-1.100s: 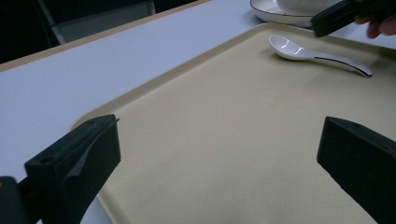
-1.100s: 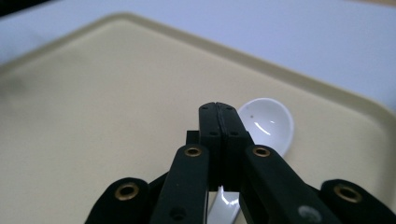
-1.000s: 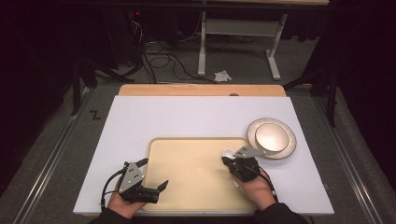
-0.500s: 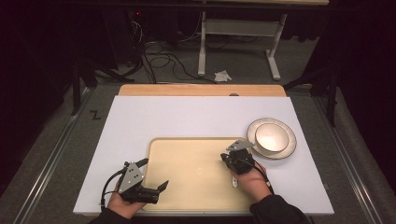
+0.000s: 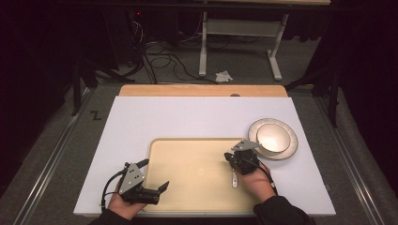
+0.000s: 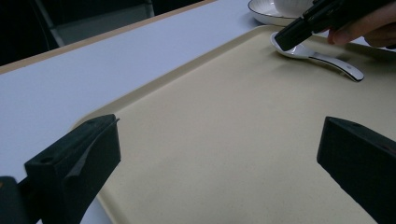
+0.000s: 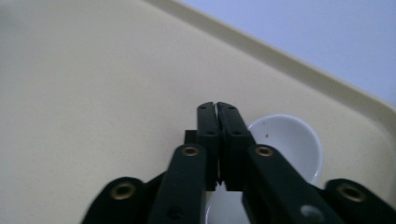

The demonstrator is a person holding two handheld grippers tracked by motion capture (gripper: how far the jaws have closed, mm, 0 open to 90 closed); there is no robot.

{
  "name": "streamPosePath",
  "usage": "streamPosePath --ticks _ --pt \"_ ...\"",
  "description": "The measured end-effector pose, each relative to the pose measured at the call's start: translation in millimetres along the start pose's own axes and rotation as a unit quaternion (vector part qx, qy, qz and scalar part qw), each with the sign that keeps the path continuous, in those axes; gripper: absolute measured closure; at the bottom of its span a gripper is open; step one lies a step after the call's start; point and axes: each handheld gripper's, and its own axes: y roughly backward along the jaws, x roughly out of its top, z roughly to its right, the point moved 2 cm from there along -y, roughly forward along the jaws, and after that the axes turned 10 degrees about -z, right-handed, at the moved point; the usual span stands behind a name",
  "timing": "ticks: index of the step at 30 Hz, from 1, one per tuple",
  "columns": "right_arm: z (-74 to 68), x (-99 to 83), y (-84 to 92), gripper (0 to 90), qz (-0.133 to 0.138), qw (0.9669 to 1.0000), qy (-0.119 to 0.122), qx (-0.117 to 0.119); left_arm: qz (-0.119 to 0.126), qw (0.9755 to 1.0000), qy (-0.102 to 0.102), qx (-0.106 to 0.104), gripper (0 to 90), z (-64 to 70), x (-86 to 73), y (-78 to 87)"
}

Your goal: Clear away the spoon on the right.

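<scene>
A white ceramic spoon (image 5: 234, 179) (image 6: 322, 58) lies on the right part of a tan tray (image 5: 187, 164) (image 6: 210, 116). My right gripper (image 5: 230, 158) (image 7: 217, 106) points down at the spoon's bowl (image 7: 289, 144). Its jaws are together with nothing between them, showing only a hairline slit as they have just begun to part. In the left gripper view its tip (image 6: 286, 39) sits right over the spoon's bowl. My left gripper (image 5: 154, 174) (image 6: 219, 135) rests at the tray's front left corner, open wide and holding nothing.
A white plate (image 5: 287, 144) (image 6: 264, 11) carrying a small bowl (image 5: 272, 137) stands just beyond the tray's right rim. The tray lies on a white tabletop (image 5: 187, 117) with a wooden strip (image 5: 202, 90) along the far edge. Desk legs and cables are on the floor behind.
My right hand has shifted a little to the left and away from me over the spoon. The left gripper has stayed where it was.
</scene>
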Motion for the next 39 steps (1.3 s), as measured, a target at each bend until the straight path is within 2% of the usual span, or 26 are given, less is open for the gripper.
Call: streamPosePath --ticks 4,7,10,13,17,18,24,27,31,36,39 --pt "7.5 0.1 17.3 71.7 0.040 0.9989 -0.014 0.020 -0.001 1.0000 0.000 0.000 0.2 -0.1 -0.1 -0.1" --pt "13.4 -2.5 31.9 59.7 0.072 0.9969 -0.015 0.030 -0.001 1.0000 -0.001 0.001 0.2 -0.1 -0.1 -0.4" --pt "19.1 -8.5 49.7 37.5 0.119 0.9920 -0.016 0.039 -0.002 1.0000 0.000 -0.001 0.2 -0.2 -0.3 -0.8" --pt "26.3 -18.7 67.6 21.8 0.152 0.9870 -0.025 0.048 -0.003 1.0000 0.000 0.000 0.2 -0.2 -0.5 -1.3" --pt "33.5 -40.5 87.1 5.7 0.176 0.9829 -0.035 0.039 -0.004 1.0000 0.004 0.002 0.2 -0.4 -1.1 -1.9" --pt "34.9 -48.8 90.9 1.5 0.173 0.9837 -0.039 0.033 -0.004 1.0000 0.004 0.002 0.2 -0.4 -1.2 -1.9" --pt "42.9 -89.7 101.2 0.5 0.177 0.9825 -0.059 0.004 -0.004 1.0000 0.006 0.001 0.2 1.2 -0.8 -2.3" --pt "43.5 -101.1 102.3 0.5 0.186 0.9806 -0.062 0.002 -0.008 1.0000 0.004 0.001 0.2 1.6 -0.8 -3.7" --pt "45.7 -99.6 99.2 0.5 0.191 0.9795 -0.065 0.005 -0.011 0.9999 0.006 0.002 0.2 0.9 -1.1 -5.1" --pt "43.7 -98.9 96.8 0.5 0.186 0.9812 -0.053 0.006 -0.008 0.9999 0.008 0.004 0.2 0.6 -1.3 -4.2" --pt "44.1 -99.2 97.9 0.5 0.188 0.9804 -0.056 0.007 -0.008 0.9999 0.006 0.002 0.2 0.7 -1.2 -4.0"
